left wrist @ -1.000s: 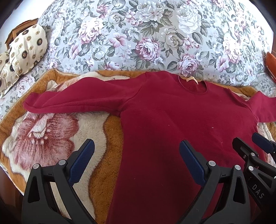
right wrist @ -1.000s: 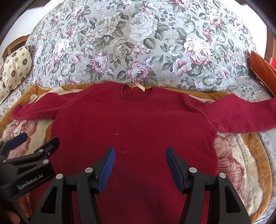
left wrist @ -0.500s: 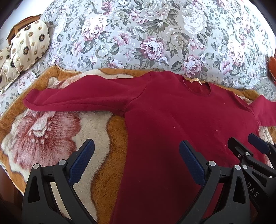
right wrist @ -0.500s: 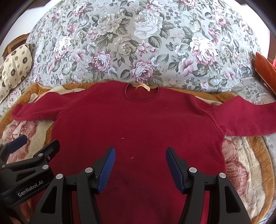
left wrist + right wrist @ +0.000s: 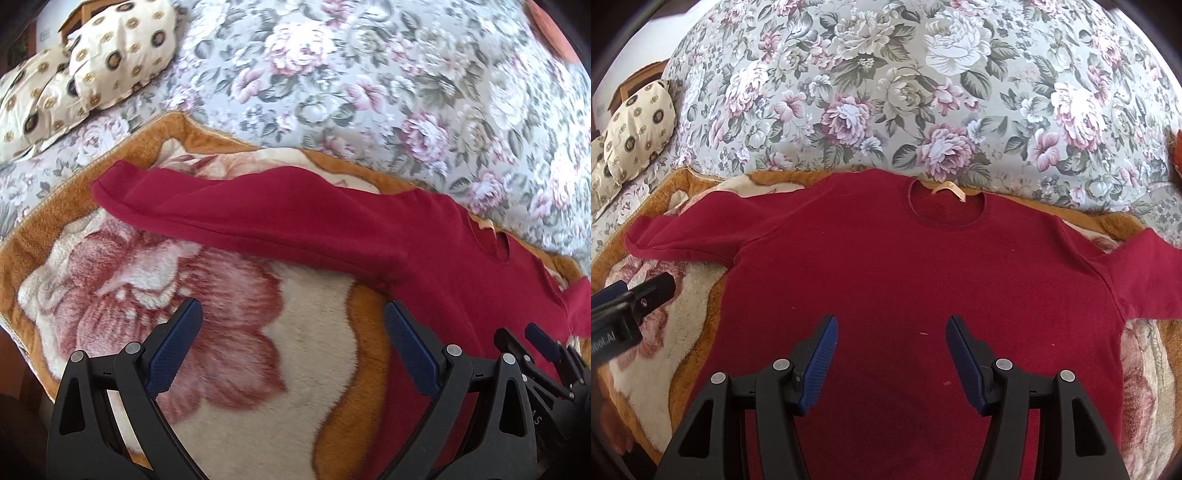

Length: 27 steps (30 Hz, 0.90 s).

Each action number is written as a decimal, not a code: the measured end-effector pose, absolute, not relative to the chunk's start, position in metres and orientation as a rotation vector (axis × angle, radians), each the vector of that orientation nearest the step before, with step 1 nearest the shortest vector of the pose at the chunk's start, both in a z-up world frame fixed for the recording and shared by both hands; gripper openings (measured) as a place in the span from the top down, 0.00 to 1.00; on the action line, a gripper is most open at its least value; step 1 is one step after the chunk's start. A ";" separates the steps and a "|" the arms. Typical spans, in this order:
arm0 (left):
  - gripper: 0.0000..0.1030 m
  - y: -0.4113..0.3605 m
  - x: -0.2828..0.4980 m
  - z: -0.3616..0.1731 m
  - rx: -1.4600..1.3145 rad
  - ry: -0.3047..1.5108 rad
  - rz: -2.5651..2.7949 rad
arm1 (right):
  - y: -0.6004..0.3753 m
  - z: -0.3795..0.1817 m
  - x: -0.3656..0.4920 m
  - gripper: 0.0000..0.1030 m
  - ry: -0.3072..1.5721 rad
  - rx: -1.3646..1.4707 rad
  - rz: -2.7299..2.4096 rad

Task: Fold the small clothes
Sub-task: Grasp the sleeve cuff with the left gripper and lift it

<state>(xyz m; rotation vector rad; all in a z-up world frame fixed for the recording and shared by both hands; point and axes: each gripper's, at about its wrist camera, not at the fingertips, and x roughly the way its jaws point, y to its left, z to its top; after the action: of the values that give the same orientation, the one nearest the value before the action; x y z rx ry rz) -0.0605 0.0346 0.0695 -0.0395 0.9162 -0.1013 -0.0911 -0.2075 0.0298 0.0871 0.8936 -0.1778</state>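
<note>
A dark red long-sleeved sweater (image 5: 905, 280) lies flat, front up, on a plush blanket, neck away from me, both sleeves spread out. Its left sleeve (image 5: 258, 218) stretches across the left wrist view. My left gripper (image 5: 293, 332) is open and empty, above the blanket just left of the sweater's body, below that sleeve. My right gripper (image 5: 890, 343) is open and empty over the lower middle of the sweater. Each gripper shows at the edge of the other's view: the right one (image 5: 532, 347), the left one (image 5: 631, 299).
The orange and cream plush blanket (image 5: 258, 387) with a red flower lies on a floral bedspread (image 5: 905, 92). Two cream patterned pillows (image 5: 85, 70) sit at the far left. An orange object (image 5: 1176, 147) shows at the right edge.
My left gripper has swung left, so its view now centres on the left sleeve and the blanket. My right gripper has shifted slightly left and closer to the sweater.
</note>
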 end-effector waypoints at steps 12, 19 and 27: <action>0.04 0.223 0.039 0.058 -0.395 0.955 0.186 | -0.172 0.021 -0.037 0.43 0.910 0.041 -0.063; 0.19 0.249 0.078 0.032 -0.596 0.969 0.172 | -0.175 0.011 -0.035 0.43 0.930 0.049 -0.030; 0.93 0.233 0.089 0.036 -0.580 0.941 0.131 | -0.185 0.013 -0.042 0.50 0.910 0.088 -0.019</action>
<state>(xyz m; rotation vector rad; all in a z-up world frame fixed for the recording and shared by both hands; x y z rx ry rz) 0.0885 0.2332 0.0361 -0.5796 0.9412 0.1313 -0.0417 -0.1849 0.0134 0.0881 0.9097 -0.0192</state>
